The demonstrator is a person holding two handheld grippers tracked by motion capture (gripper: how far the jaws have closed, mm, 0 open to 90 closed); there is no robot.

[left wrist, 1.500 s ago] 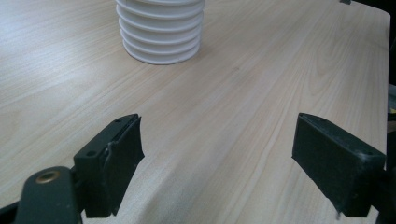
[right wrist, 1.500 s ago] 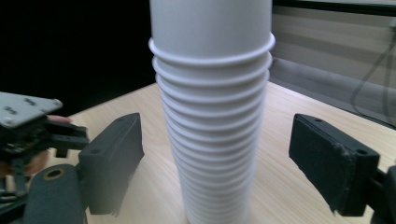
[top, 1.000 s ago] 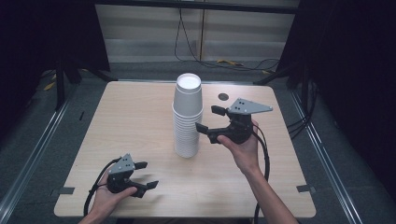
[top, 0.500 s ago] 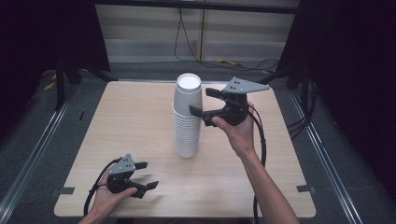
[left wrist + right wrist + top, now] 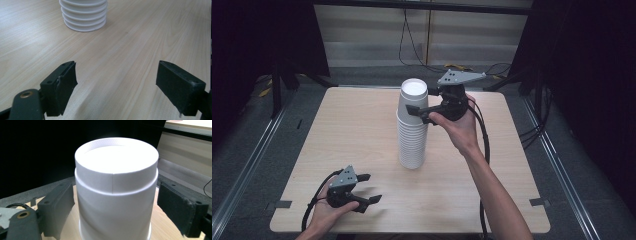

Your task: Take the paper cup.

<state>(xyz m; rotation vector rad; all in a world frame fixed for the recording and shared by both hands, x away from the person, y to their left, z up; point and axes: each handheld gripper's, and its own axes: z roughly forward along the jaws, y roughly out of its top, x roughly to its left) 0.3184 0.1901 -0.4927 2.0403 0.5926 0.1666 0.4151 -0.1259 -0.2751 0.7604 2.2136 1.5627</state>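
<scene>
Cup stack [image 5: 413, 125] upright, bases up; right tongs [image 5: 421, 105] open astride top; left tongs [image 5: 369, 188] open, empty.

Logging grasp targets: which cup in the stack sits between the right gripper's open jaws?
The topmost cup of the stack, bracketed by the right gripper.

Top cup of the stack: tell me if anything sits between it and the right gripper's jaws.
Nothing visible does. The right gripper is open, with its jaws on either side of the top cup of the cup stack, and only a bare gap between each jaw and the cup wall.
</scene>
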